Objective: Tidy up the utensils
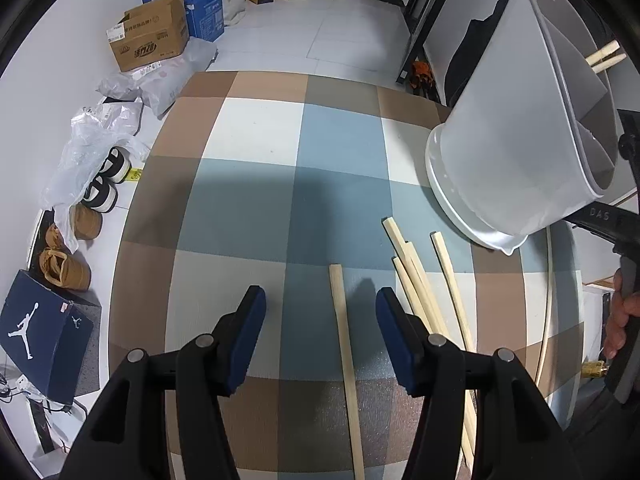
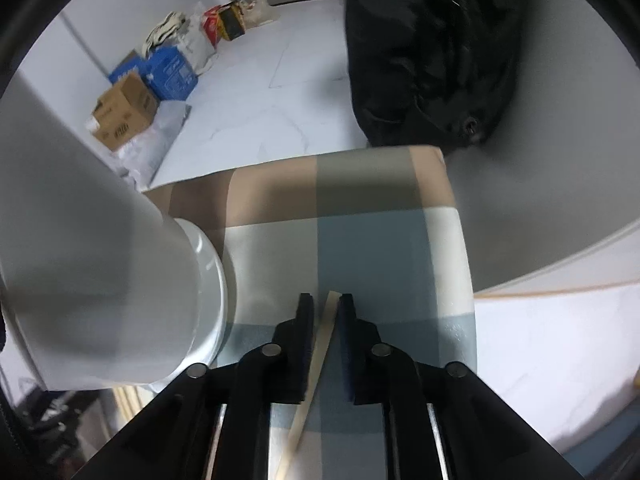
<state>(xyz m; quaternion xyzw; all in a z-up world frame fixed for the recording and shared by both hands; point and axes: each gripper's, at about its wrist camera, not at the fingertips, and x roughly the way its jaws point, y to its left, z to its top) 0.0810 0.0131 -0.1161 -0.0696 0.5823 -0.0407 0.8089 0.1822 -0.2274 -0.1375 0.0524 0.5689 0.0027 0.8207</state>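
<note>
My left gripper (image 1: 320, 300) is open low over the checked tablecloth (image 1: 256, 200), with one wooden chopstick (image 1: 345, 360) lying between its fingers. Several more chopsticks (image 1: 424, 292) lie just to its right. The grey-white divided utensil holder (image 1: 512, 136) stands at the right on a white base, with two chopstick ends (image 1: 604, 56) sticking out of it. My right gripper (image 2: 326, 300) is shut on a chopstick (image 2: 316, 364) above the cloth, just right of the holder (image 2: 100, 280).
The table's far edge (image 1: 304, 78) drops to a white floor. Cardboard and blue boxes (image 1: 152, 40), plastic bags, shoes (image 1: 68, 268) and a shoe box (image 1: 44, 332) lie on the floor at left. A black bag (image 2: 432, 48) is beyond the table.
</note>
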